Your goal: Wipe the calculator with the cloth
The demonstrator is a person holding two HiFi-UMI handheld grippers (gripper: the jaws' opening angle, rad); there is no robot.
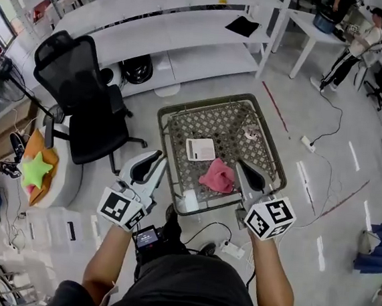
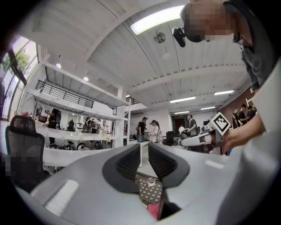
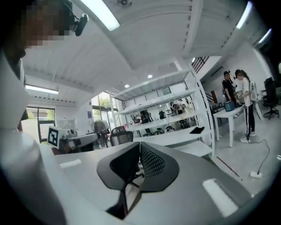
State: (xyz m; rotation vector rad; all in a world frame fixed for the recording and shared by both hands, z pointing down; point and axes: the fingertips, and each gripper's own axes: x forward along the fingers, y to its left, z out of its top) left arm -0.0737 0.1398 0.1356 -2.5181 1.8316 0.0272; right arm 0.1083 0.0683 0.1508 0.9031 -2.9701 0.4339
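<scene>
The left gripper [image 1: 153, 160] is held slightly parted and empty, the right gripper [image 1: 242, 166] pressed together on nothing, both raised level over the table's [image 1: 210, 95] six o'clock edge, seemingly between steps. The cloth [image 1: 218, 176] lies ungrasped at five o'clock of the calculator [image 1: 200, 149].

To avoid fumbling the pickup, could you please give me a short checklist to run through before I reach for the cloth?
1. Cloth free to grasp: ok, it lies loose on the table, in neither gripper.
2. Calculator uncovered: ok, lying flat next to the cloth.
3. Left gripper ready: ok, jaws apart, nothing between them.
4. Right gripper ready: not ok, jaws together and empty.
5. Small object harmless: cannot tell what it is; it sits apart from the calculator.
</scene>
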